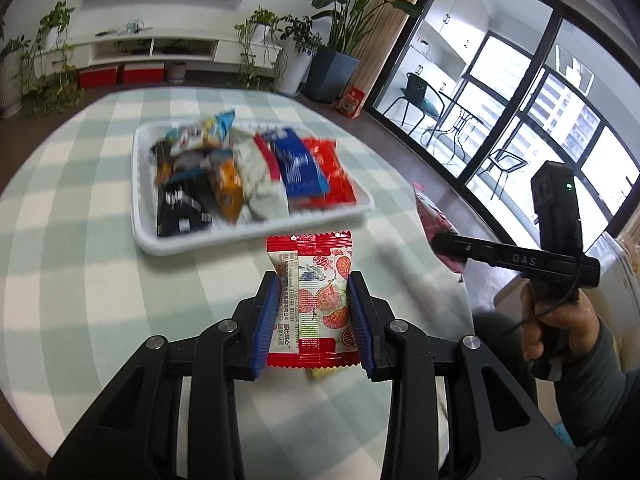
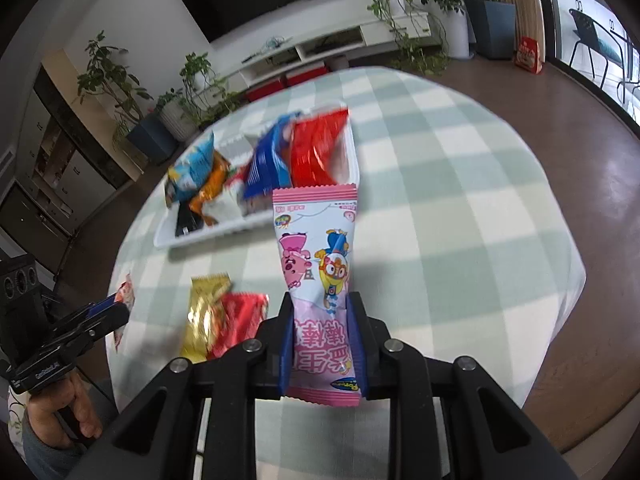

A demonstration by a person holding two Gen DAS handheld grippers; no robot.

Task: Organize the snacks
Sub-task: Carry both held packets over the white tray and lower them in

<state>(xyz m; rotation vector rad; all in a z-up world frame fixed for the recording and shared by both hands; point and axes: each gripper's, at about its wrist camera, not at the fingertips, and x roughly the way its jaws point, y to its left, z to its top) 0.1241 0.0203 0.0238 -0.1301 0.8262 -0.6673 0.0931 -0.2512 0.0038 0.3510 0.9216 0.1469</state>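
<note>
Nearest my left camera, the left gripper (image 1: 316,312) has its blue pads closed on a red-and-white strawberry candy packet (image 1: 316,300), carried above the green-checked tablecloth (image 1: 80,280). In my right camera, the right gripper (image 2: 322,344) pinches the lower end of a pink cartoon snack packet (image 2: 316,264), whose long upper part stands free beyond the fingertips. Just past the grippers, a gold packet (image 2: 204,312) and a red packet (image 2: 236,320) lie loose on the cloth, overlapping each other and not yet sorted. Farther on sits the white tray (image 1: 240,236), already crowded with a black packet (image 1: 180,208), an orange one (image 1: 230,188), a blue one (image 1: 298,164) and a red one (image 1: 332,176). Beyond it, potted plants and a low TV cabinet line the wall. I judge the risks lie at the drop: the pink packet, held only by one end, may swing and catch the tray's rim, and either packet released onto the heaped pile could slide back out onto the table.
</note>
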